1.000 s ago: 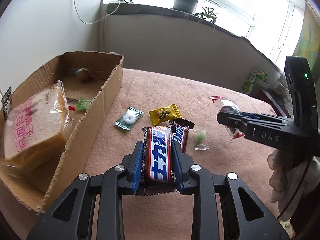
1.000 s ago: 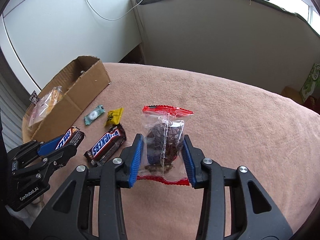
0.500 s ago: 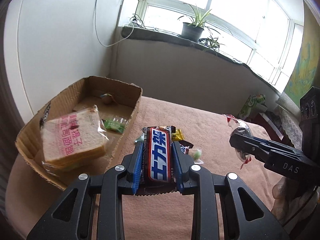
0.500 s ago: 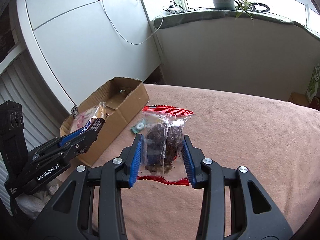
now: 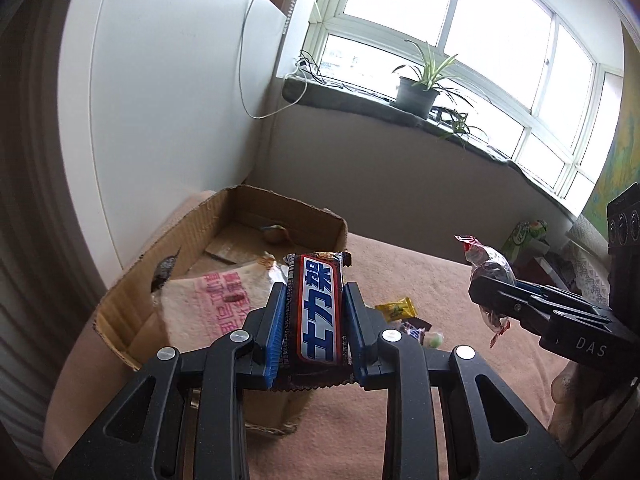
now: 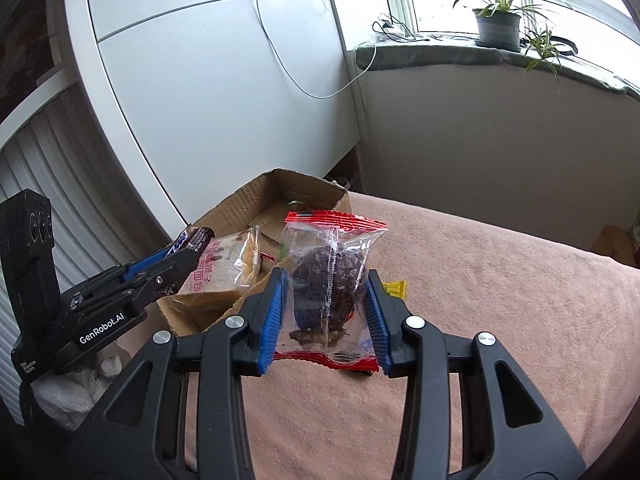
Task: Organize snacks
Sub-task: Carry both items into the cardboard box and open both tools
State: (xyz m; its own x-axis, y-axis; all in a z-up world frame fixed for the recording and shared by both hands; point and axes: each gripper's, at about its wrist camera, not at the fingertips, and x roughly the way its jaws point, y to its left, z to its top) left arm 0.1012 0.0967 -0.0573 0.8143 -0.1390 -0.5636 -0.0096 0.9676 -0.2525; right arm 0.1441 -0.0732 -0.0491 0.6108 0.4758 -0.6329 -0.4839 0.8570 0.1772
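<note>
Glossy plastic film is wrapping the chocolate bar [image 5: 316,312], and clear crinkled film with red edges is covering the dark cake packet [image 6: 326,284]. The box [image 5: 192,232] is showing rough matt corrugated cardboard. Soft matt pink cloth is covering the tabletop [image 6: 500,300]. The left tongs [image 5: 315,332] are showing matt black plastic with ribbed blue pads [image 5: 275,332].
</note>
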